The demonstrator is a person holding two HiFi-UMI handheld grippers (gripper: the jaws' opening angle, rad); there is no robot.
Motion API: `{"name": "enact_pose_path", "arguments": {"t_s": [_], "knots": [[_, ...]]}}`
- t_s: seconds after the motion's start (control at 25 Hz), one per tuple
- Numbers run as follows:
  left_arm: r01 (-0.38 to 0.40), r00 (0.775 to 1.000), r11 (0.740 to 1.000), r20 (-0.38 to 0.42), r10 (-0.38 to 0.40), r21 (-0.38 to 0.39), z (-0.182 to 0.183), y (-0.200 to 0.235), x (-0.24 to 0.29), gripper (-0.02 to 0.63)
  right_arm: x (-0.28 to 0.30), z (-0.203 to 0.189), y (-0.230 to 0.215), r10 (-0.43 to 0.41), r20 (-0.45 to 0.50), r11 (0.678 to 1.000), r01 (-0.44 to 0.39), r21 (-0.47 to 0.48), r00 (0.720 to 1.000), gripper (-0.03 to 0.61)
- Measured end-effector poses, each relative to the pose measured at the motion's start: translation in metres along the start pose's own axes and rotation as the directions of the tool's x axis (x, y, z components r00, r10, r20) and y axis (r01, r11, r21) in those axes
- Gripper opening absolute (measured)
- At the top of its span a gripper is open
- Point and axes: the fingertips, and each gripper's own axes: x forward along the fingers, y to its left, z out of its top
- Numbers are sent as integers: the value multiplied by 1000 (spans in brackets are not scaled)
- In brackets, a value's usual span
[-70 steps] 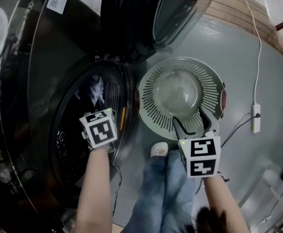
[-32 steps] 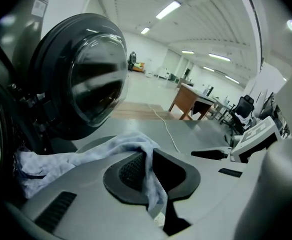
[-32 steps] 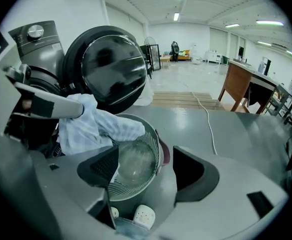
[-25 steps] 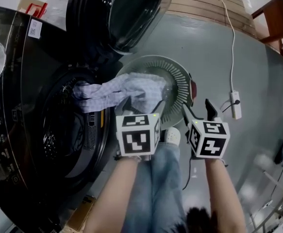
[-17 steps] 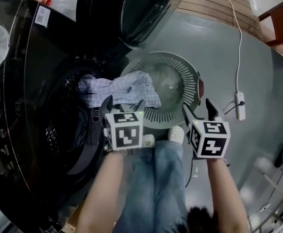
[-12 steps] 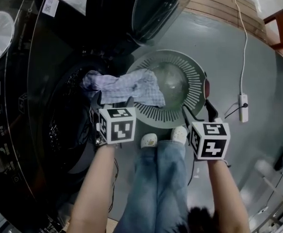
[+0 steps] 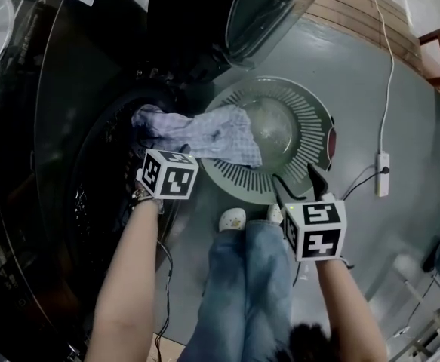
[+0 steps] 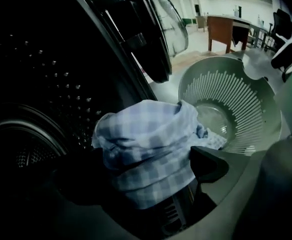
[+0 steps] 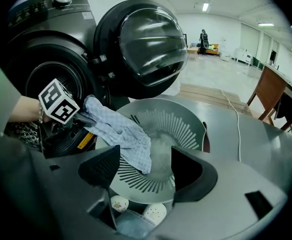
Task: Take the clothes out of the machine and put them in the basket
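Shows a checked cloth [image 7: 204, 134] draped from the machine [image 7: 61, 127] mouth across the basket [image 7: 310, 123] rim, bunched end on the mouth's lip, far end down inside the basket. Has the left hand-held gripper [image 8: 146, 171] at that lip, released: jaws just spread wide, bunched end between them, not pinched. Has the right hand-held gripper [image 9: 146, 166] over the basket's near rim, released, nothing between its jaws. Shows the door [image 7: 235, 13] swung open

Grey floor [image 7: 423, 127], wood-plank strip [image 7: 355, 17] at back, white power strip [image 7: 383, 174] w/ cable. Brown desk [image 8: 226, 34], ceiling strip lights [image 9: 206, 6], white walls [image 9: 226, 29].
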Motion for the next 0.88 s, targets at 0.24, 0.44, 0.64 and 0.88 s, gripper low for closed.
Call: {"name": "enact_pose_path", "arguments": {"t_s": [0.24,0.44,0.64,0.88], "knots": [[51,998,998,-30,-50,22,-6,-3,31,512,14,8,4,3,-8,999,-3,-53,1000,304],[67,997,998,-44,-66,18,-8,-5,35,497,19,16,0,-26,4,999,26,-18,1000,299],[45,997,998,-57,-48,-54,-12,-5,24,425,15,20,2,-27,12,1000,27,-12,1000,295],[-30,1000,984,-3,30,-175,-11,1,-22,41,-1,20,6,-26,27,1000,26,-1,999,285]]}}
